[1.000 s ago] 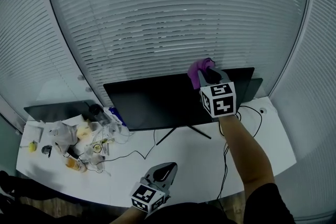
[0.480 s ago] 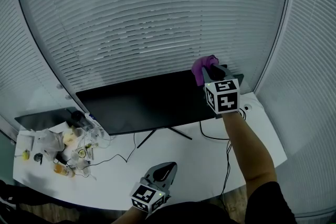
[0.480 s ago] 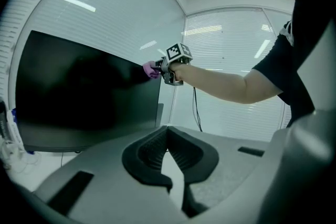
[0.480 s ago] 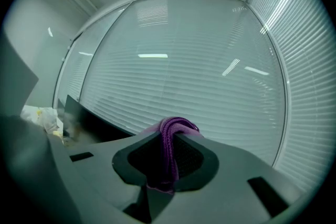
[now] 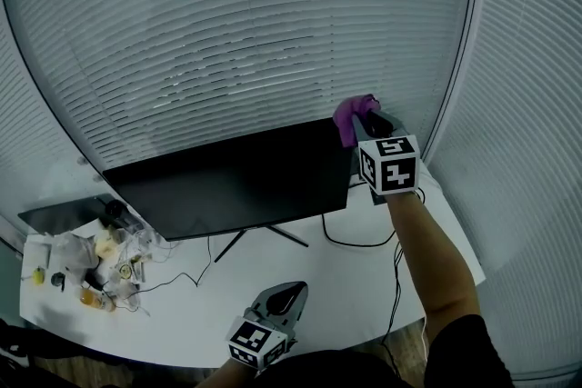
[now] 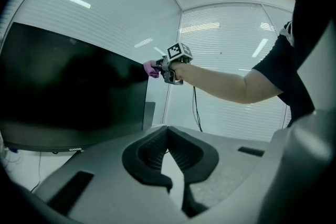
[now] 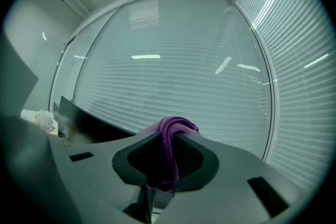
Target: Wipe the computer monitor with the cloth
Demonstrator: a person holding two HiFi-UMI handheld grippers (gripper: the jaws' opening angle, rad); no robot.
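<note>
White desk (image 5: 364, 286) before walls of closed slatted blinds (image 5: 236, 32).

Open table (image 5: 350, 291) in front of monitor (image 5: 236, 182), easy pass. Clutter (image 5: 91, 261) crowds left end. Cables (image 5: 359, 244) trail beside stand (image 5: 289, 237). Blinds (image 5: 255, 32) close behind monitor.

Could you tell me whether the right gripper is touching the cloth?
Touching. In the right gripper view, the cloth is pinched between the jaws of the right gripper.

Bunched purple cloth (image 5: 349, 119) at top right corner of upright black monitor (image 5: 236, 182)
</note>
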